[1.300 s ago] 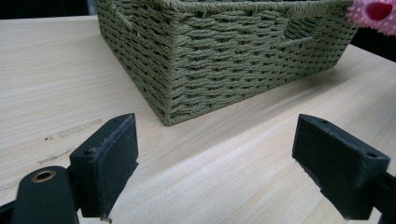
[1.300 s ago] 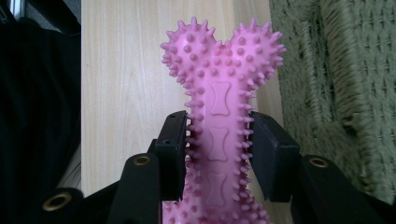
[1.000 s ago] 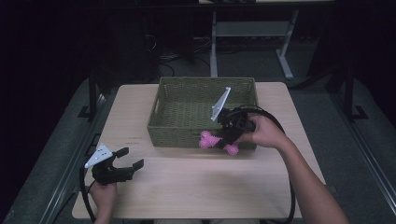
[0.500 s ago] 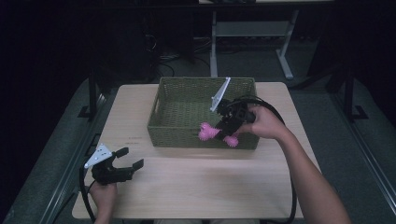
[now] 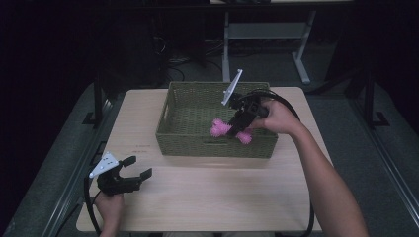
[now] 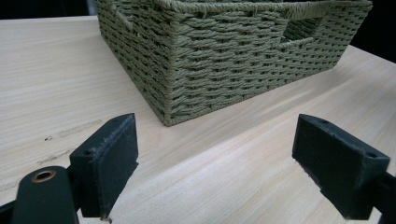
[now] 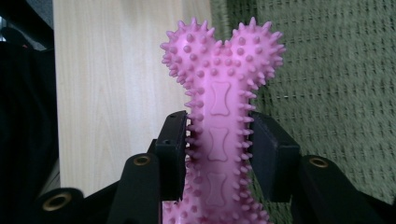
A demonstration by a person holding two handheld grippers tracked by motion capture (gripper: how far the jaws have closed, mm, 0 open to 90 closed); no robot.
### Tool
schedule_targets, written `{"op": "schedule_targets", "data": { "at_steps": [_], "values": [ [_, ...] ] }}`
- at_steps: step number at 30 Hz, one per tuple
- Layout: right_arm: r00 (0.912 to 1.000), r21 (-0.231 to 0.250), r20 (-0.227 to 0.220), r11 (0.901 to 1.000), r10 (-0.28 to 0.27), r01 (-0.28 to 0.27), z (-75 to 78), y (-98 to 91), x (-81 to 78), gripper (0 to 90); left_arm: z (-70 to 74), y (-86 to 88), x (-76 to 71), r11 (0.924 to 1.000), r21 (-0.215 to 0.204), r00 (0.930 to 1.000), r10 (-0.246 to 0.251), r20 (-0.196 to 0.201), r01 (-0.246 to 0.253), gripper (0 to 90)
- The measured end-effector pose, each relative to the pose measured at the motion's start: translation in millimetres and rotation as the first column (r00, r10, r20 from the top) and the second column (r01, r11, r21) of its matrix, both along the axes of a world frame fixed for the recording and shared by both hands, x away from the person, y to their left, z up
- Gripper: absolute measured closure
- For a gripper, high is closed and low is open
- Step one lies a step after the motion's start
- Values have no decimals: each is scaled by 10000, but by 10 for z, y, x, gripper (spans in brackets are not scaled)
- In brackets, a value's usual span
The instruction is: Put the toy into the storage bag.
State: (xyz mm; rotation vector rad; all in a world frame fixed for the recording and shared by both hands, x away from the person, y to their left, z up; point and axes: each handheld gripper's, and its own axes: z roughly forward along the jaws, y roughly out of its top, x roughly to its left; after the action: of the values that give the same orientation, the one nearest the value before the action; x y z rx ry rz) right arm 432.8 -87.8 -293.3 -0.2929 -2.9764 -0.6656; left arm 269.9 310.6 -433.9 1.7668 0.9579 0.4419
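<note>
A pink spiky bone-shaped toy (image 5: 230, 130) hangs above the front part of the green woven basket (image 5: 188, 98), clamped by my right gripper (image 5: 238, 127). In the right gripper view both black pads press on the shaft of the toy (image 7: 219, 107), whose knobbed end points away from the camera. My left gripper (image 5: 132, 174) rests on the wooden table (image 5: 207, 192) at the front left, jaws open with nothing between them. In the left gripper view the basket's near corner (image 6: 168, 70) stands just beyond the open gripper (image 6: 215, 163).
The basket sits at the back middle of the table, with a handle slot (image 5: 214, 142) in its front wall. Table legs and cables (image 5: 257, 29) stand on the dark floor behind. A black cable (image 5: 309, 217) trails along the right forearm.
My right gripper has carried the pink toy up and farther over the basket, from its front right rim toward the inside. The left gripper has stayed put.
</note>
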Motion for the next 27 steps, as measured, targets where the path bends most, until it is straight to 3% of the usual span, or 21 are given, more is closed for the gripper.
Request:
{"op": "schedule_targets", "data": {
  "at_steps": [14,27],
  "values": [
    [9996,-7,-184,9998,-222,222,-6,4,254,578,-1,-1,7,10000,-23,10000,13,5,-13,139],
    [9971,98,-464,9981,-607,612,-117,-61,446,578,-3,-1,10,10000,-24,10000,7,10,-7,139]
  ]
}}
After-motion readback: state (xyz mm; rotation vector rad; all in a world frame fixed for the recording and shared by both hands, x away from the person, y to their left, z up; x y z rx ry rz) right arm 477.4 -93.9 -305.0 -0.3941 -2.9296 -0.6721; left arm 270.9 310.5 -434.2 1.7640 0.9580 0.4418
